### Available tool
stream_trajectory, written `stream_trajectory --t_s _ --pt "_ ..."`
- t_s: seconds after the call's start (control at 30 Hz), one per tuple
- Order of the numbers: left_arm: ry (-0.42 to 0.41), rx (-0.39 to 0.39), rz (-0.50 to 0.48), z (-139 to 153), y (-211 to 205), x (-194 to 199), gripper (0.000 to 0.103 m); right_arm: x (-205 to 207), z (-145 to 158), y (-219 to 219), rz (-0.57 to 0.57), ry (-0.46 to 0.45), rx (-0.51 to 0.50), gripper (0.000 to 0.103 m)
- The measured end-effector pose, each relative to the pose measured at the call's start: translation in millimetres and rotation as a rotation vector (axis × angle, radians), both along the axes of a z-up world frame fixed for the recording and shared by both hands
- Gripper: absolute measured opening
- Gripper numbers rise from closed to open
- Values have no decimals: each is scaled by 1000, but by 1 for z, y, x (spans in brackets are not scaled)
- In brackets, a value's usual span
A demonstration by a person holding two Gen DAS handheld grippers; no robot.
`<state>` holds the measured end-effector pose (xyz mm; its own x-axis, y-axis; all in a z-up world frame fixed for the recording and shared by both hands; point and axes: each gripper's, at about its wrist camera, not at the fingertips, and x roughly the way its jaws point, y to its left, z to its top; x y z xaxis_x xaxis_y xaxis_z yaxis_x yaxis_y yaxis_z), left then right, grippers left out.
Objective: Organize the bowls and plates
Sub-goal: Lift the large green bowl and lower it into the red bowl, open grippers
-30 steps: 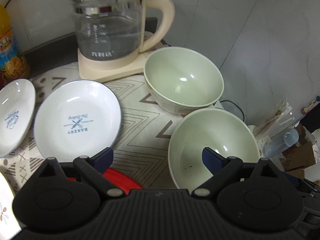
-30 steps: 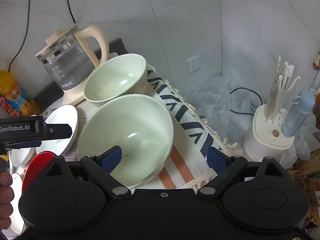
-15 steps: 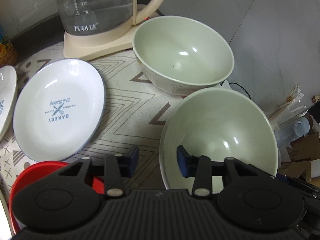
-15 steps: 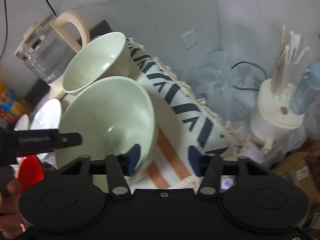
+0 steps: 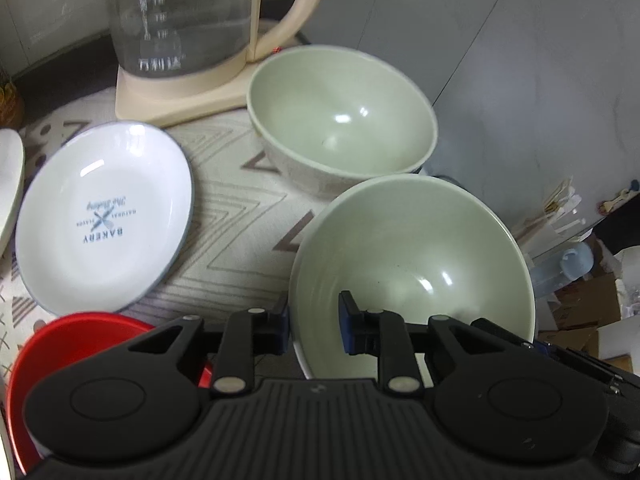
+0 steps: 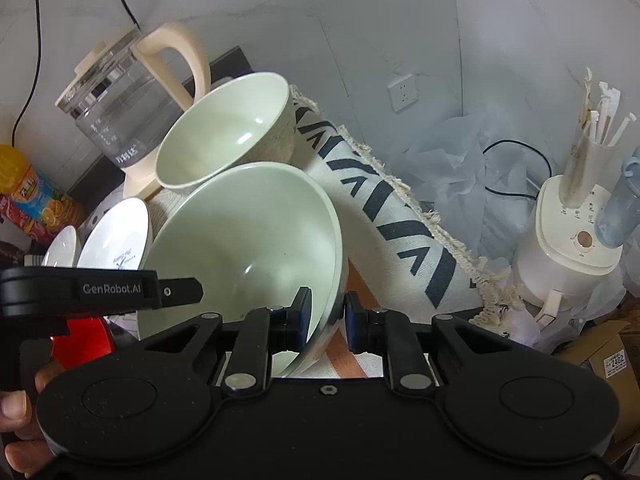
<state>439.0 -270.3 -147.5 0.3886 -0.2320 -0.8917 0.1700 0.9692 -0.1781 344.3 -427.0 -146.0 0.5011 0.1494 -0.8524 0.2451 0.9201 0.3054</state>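
Two pale green bowls stand on a patterned cloth (image 5: 232,208). The near green bowl (image 5: 412,272) (image 6: 248,240) is gripped from both sides. My left gripper (image 5: 314,326) is closing on its left rim, one pad outside the wall and one inside, both touching. My right gripper (image 6: 326,314) is closing on the opposite rim, which sits between its pads. The left gripper's body (image 6: 100,292) shows across the bowl. The far green bowl (image 5: 340,120) (image 6: 228,140) stands just behind, rims almost touching. A white "BAKERY" plate (image 5: 104,216) (image 6: 116,240) lies to the left.
A glass kettle (image 5: 184,20) (image 6: 120,112) on a cream base stands behind the bowls. A red dish (image 5: 72,344) lies under the left gripper, and a second white plate (image 5: 8,184) at the left edge. To the right, off the cloth's edge, are a white appliance (image 6: 568,232) and cardboard boxes.
Both grippers' jaws have narrowed from wide open down onto the near green bowl's rim. Both cameras have come closer to the bowl, the right one lower.
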Motion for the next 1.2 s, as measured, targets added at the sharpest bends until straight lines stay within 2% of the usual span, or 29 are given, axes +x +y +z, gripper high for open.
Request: stream_trajectory --t_s 0.27,0.37,0.63,0.9,1.2 --pt "-77 -72 26 36 20 -9 7 -6 30 -2 -18 -74 -9 17" --pt "-100 -92 50 46 32 -16 5 -8 45 2 -15 -118 -12 17" --pt "-124 -115 118 62 69 -33 4 -10 68 27 61 -187 -34 17" --pt "-141 -118 170 73 107 -53 4 -16 82 57 115 -220 -19 17" --pt "-113 -105 213 67 139 -75 4 -28 85 91 152 -214 -1 17"
